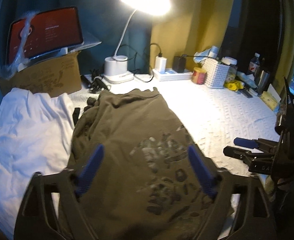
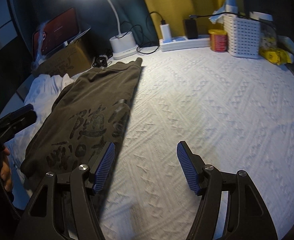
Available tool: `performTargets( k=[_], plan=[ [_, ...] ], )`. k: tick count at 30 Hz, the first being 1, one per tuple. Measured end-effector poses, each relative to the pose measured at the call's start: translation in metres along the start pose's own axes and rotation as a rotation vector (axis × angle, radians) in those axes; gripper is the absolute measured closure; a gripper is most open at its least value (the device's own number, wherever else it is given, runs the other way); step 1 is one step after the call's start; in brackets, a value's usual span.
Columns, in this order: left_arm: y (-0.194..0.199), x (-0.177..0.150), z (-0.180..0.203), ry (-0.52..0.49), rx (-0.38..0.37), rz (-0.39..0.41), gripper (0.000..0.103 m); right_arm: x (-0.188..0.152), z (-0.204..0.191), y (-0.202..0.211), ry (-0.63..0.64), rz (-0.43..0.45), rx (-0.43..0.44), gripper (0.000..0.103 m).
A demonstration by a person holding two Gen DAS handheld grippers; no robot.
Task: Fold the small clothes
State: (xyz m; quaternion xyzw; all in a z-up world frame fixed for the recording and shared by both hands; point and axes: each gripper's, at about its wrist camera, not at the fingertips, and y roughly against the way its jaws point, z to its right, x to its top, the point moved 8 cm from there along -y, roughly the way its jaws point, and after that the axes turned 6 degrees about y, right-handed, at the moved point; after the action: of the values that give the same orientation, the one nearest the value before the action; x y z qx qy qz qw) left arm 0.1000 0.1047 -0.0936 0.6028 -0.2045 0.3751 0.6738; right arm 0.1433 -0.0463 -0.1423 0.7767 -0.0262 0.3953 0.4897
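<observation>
Where olive shirt (image 2: pixel 91 108) ends, bare white bedspread (image 2: pixel 207 120) right

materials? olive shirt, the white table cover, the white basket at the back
Olive shirt: soft matte knit, likely cotton; it creases limply, and the dark print looks slightly cracked. White table cover: textured woven or quilted fabric, with raised diamond and zigzag patterns. White basket: looks like rigid moulded plastic, with a regular grid of holes.

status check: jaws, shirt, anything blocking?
Left gripper open, empty, above the olive shirt. Right gripper open, empty, over bare white cover. Shirt lies folded lengthwise, print up. White garment alongside; nothing blocking.
</observation>
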Motion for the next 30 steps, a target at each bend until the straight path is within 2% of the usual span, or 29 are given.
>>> performTargets(
  k=[7,17,23,30],
  plan=[
    [0.015,0.004,0.034,-0.058,-0.036,0.028,0.013,-0.006,0.018,0.03,-0.038,0.054,-0.028,0.034],
    [0.032,0.008,0.082,-0.142,-0.077,0.069,0.012,-0.007,0.047,0.085,-0.065,0.151,-0.11,0.034],
    [0.049,0.017,0.099,-0.164,-0.115,0.111,0.008,-0.004,0.061,0.116,-0.062,0.202,-0.16,0.034],
    [0.07,0.029,0.114,-0.182,-0.149,0.167,0.007,0.003,0.073,0.151,-0.071,0.264,-0.198,0.034]
  ],
)
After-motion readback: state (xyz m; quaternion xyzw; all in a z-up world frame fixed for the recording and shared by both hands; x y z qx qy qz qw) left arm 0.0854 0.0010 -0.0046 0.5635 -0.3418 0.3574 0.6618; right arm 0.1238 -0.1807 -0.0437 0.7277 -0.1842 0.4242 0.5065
